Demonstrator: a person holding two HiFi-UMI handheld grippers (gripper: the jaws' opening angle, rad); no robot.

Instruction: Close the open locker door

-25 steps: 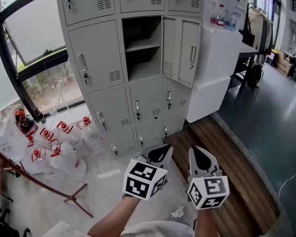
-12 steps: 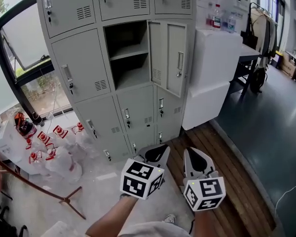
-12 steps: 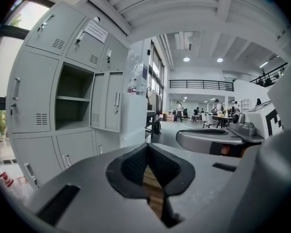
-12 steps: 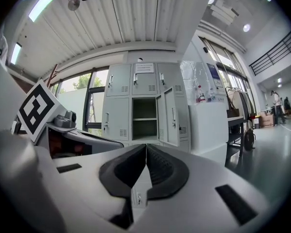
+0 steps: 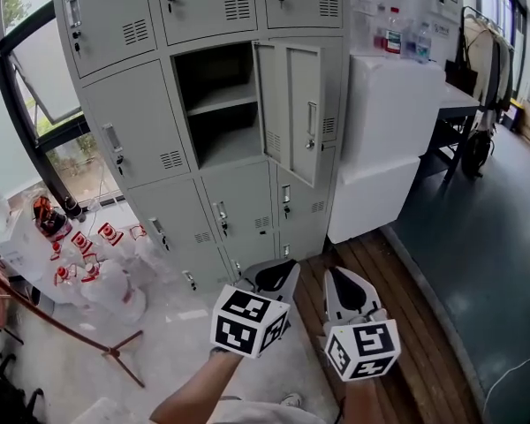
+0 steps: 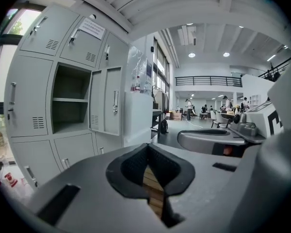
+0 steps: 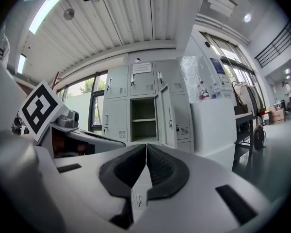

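Observation:
A grey bank of lockers (image 5: 141, 113) stands ahead. One middle-row compartment (image 5: 216, 104) is open, with a shelf inside and nothing on it. Its door (image 5: 291, 109) swings out to the right, handle (image 5: 310, 126) facing me; the same door (image 6: 109, 101) (image 7: 166, 111) shows in both gripper views. My left gripper (image 5: 276, 276) and right gripper (image 5: 343, 283) hover low, side by side, well short of the lockers. Both are shut with nothing between the jaws (image 6: 146, 155) (image 7: 145, 147).
A white cabinet block (image 5: 389, 140) with bottles on top stands right of the lockers. Plastic bags with red-capped bottles (image 5: 88, 268) lie on the floor at left beside a wooden stand leg (image 5: 62, 325). A wooden floor strip (image 5: 406, 325) runs ahead at right; a desk (image 5: 455, 104) beyond.
The view has shifted so the lockers sit further left and slightly closer. Both grippers stay shut and side by side, a little lower in the picture.

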